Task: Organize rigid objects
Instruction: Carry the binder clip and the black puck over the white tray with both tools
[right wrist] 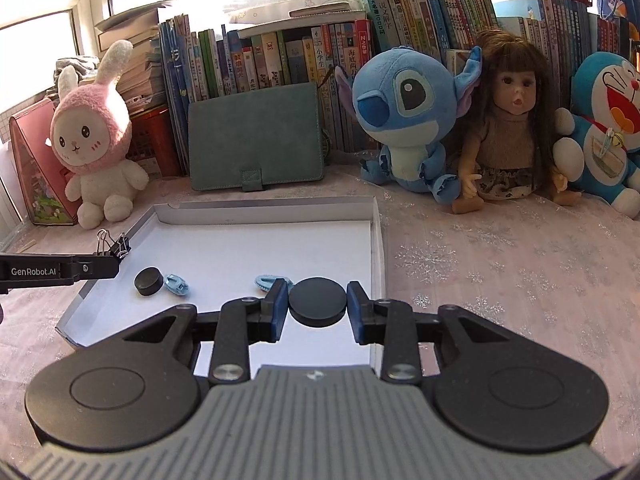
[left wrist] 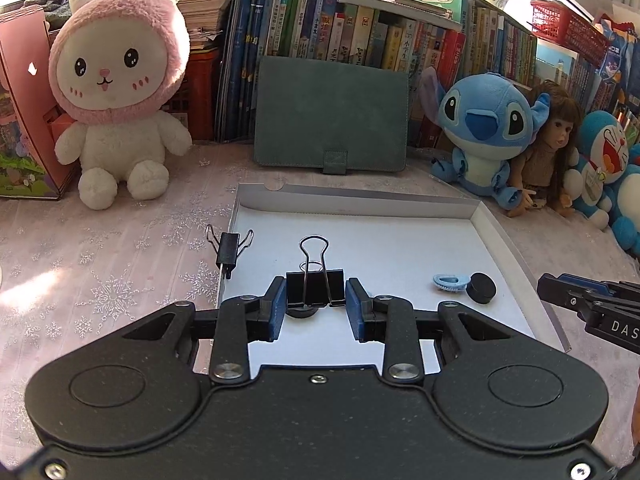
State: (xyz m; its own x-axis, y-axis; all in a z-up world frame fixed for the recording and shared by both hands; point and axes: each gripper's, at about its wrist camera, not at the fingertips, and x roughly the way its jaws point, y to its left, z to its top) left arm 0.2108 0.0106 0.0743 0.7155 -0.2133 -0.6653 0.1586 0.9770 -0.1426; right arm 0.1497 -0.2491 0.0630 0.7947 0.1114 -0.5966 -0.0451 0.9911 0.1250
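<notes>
Both grippers loaded over the white tray (left wrist: pixel 496 236): L on a binder clip, R on a black disc.

My left gripper (left wrist: pixel 316 300) has its blue pads pressed on both sides of a large black binder clip (left wrist: pixel 315 288), wire handles standing up, w/ a dark round thing partly hidden under it; my right gripper (right wrist: pixel 318 302) is clamped on a black disc (right wrist: pixel 317 300) near the tray's right wall; a 2nd disc (right wrist: pixel 149 281) lies on the tray floor beside a light-blue clip (right wrist: pixel 178 283); another blue clip (right wrist: pixel 266 281) sits just left of my R fingers; a small binder clip (left wrist: pixel 229 249) sits at the tray's left edge; behind the tray a green case (left wrist: pixel 331 116) leans on books, w/ a pink bunny (left wrist: pixel 116 88), blue plush (left wrist: pixel 484 128) and doll (right wrist: pixel 510 120) on the snowflake tablecloth (right wrist: pixel 500 272).
</notes>
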